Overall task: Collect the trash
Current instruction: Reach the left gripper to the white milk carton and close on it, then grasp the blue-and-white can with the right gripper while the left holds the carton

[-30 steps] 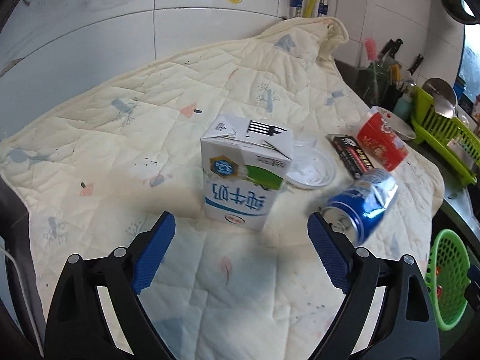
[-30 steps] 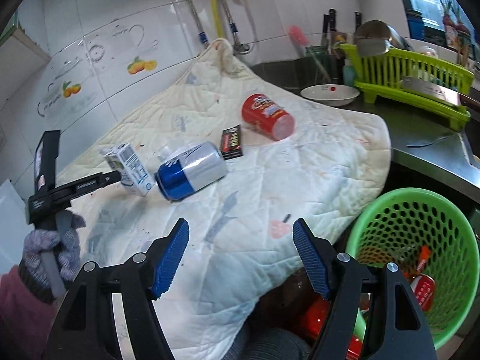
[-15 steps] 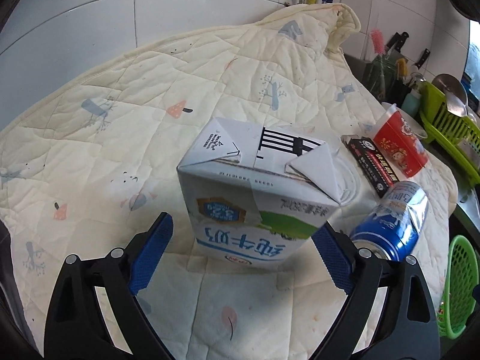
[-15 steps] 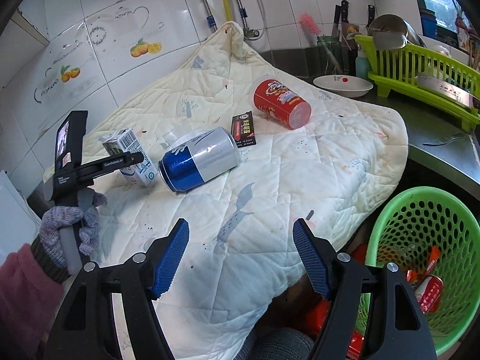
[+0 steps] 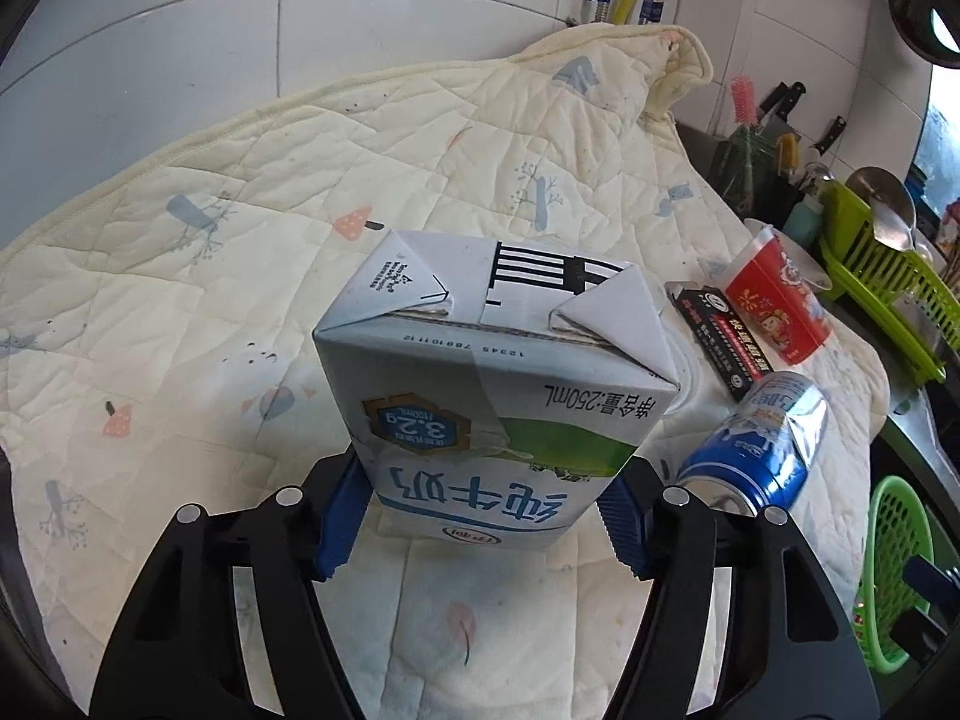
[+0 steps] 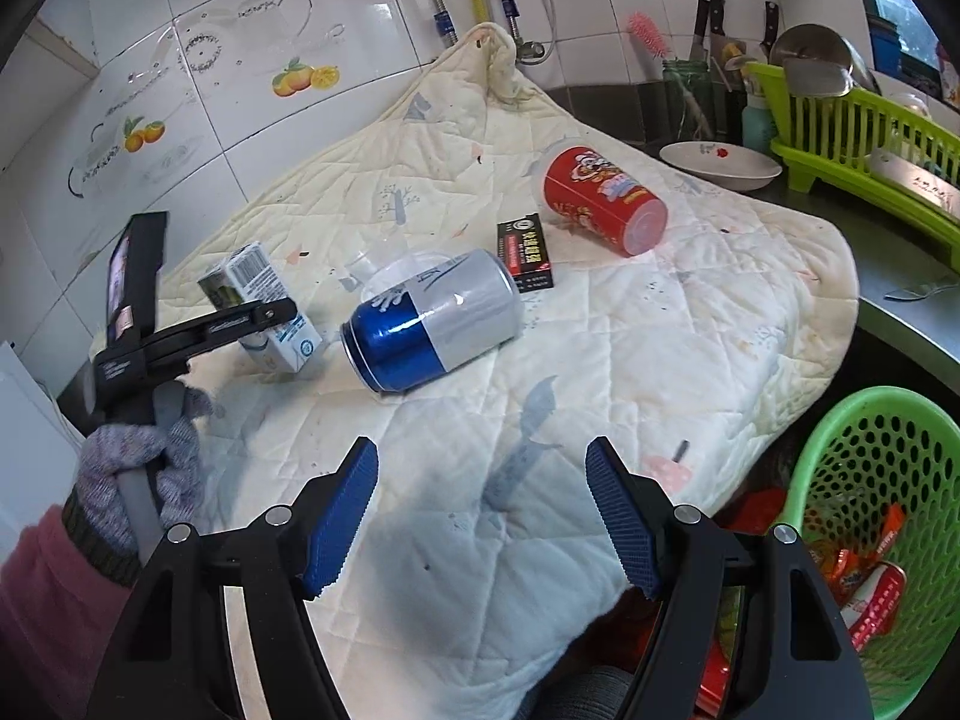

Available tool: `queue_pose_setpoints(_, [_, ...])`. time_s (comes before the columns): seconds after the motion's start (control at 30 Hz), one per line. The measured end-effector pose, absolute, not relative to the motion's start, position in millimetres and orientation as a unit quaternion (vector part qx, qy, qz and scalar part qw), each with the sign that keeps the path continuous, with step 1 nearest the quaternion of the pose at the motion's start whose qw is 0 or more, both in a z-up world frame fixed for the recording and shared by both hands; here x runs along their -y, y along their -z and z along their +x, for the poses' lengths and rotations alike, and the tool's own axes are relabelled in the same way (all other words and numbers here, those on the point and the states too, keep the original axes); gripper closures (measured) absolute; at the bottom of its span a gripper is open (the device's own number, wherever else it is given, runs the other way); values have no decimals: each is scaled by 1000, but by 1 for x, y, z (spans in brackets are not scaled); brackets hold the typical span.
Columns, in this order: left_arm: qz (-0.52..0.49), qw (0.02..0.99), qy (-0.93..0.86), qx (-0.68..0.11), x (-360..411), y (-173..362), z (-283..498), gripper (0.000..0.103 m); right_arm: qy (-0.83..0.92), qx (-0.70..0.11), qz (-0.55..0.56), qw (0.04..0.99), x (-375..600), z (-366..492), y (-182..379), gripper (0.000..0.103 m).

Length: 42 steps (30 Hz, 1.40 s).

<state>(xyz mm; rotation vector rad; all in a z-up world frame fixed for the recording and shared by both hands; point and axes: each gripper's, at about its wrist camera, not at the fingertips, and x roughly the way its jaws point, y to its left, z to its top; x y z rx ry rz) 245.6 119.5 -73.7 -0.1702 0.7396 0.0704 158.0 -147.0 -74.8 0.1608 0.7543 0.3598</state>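
left wrist view, nearest first: the left tool (image 5: 483, 510) has its blue pads (image 5: 339, 516) set against the two lower sides of the milk carton (image 5: 498, 402), so the jaws look pressed onto it, though the contact on the right side is partly hidden by the carton itself. the carton stands upside down on the quilted cloth (image 5: 240, 252) that covers the table, its print inverted and its folded flaps on top. just to its right a blue and silver can (image 5: 759, 450) lies on its side, open end toward the camera. beyond the can sits a flat black box (image 5: 720, 336), and past that a red cup (image 5: 777, 306) lies tipped over. a green dish rack (image 5: 888, 276) stands farther right, by the tiled wall.

right wrist view: the right tool (image 6: 483, 522) hangs above the near part of the cloth with its jaws wide apart and nothing between them. to the lower right, below the table edge, a green basket (image 6: 870, 456) holds red wrappers and a red tin. on the left a gloved hand (image 6: 141, 462) grips the handle of the left tool, whose fingers reach to the carton. the can lies mid-cloth, close beside the carton, with the black box behind it, possibly touching, and the red cup farther back. a white bowl (image 6: 720, 165) rests on the dark table near the rack.
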Motion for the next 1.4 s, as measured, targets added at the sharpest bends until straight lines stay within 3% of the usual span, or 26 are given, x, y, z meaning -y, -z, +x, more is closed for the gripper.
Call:
queue_pose_setpoints(0.27, [-91, 929, -32, -358, -130, 61, 223, 38, -195, -378, 106, 898, 130, 184, 71, 34])
queue_pose_setpoints(0.7, [-83, 936, -31, -340, -138, 49, 207, 38, -182, -436, 249, 845, 114, 251, 78, 34])
queue_pose_setpoints(1.4, [-97, 934, -26, -344, -154, 57, 206, 38, -134, -465, 425, 765, 107, 314, 130, 29])
